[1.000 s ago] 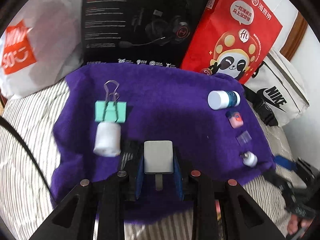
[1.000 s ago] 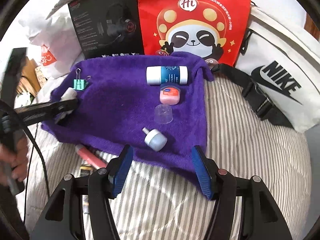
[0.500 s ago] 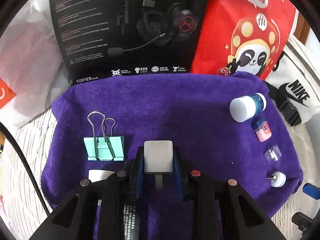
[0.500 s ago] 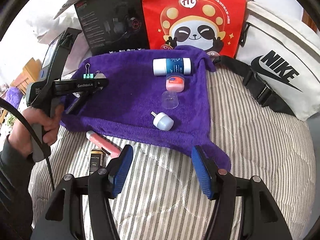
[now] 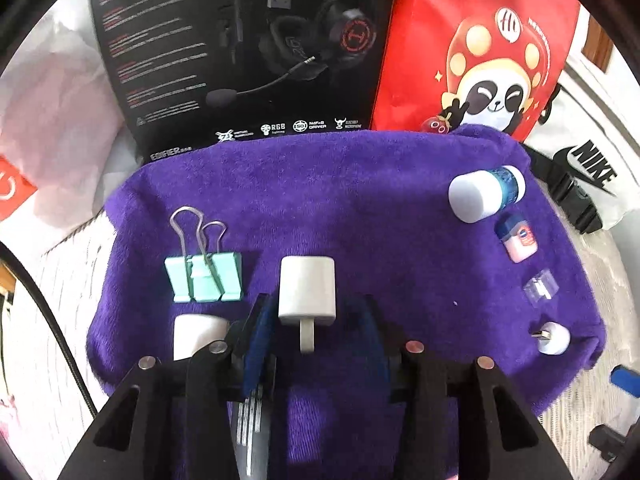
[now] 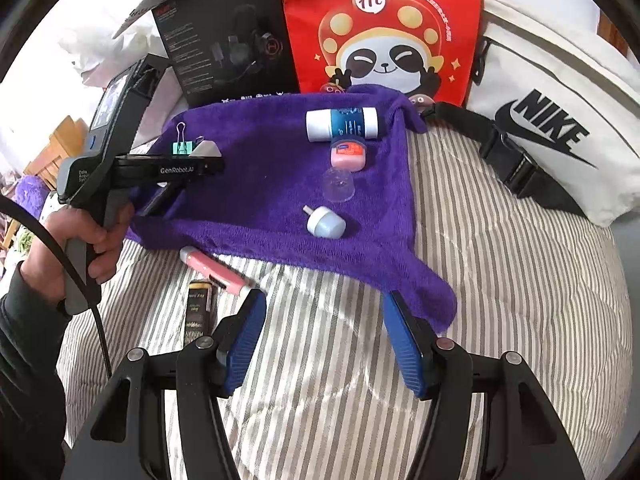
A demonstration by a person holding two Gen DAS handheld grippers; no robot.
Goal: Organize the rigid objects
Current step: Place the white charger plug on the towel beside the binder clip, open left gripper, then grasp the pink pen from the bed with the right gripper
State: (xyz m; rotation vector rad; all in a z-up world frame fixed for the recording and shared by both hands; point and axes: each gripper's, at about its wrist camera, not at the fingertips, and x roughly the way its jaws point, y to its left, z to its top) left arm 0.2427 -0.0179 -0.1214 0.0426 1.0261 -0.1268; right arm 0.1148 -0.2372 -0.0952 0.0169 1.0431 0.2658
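Striped bedding [image 6: 500, 280] carries a purple towel [image 5: 340, 208], and we start at our left hand-held gripper [image 5: 316, 332], low over the towel's near left part. Its blue pads look spread, with a white charger plug [image 5: 307, 292] between them; we cannot tell whether either pad touches it. Just left sits a mint binder clip [image 5: 204, 276], and nearer us a white cylinder [image 5: 196, 334]. Out along the towel's right side run a white bottle with a blue label [image 5: 482, 196], a pink jar [image 5: 518, 238], a clear cap [image 5: 540, 286] and a small white adapter [image 5: 554, 338]. Our right hand-held gripper [image 6: 324, 340] hangs spread and empty over the bedding, just short of the towel's near edge. Beside its left pad lie a pink tube [image 6: 214, 266] and a dark tube [image 6: 199, 308]. Behind stand a black headset box [image 5: 240, 52] and a red panda bag [image 5: 480, 48].
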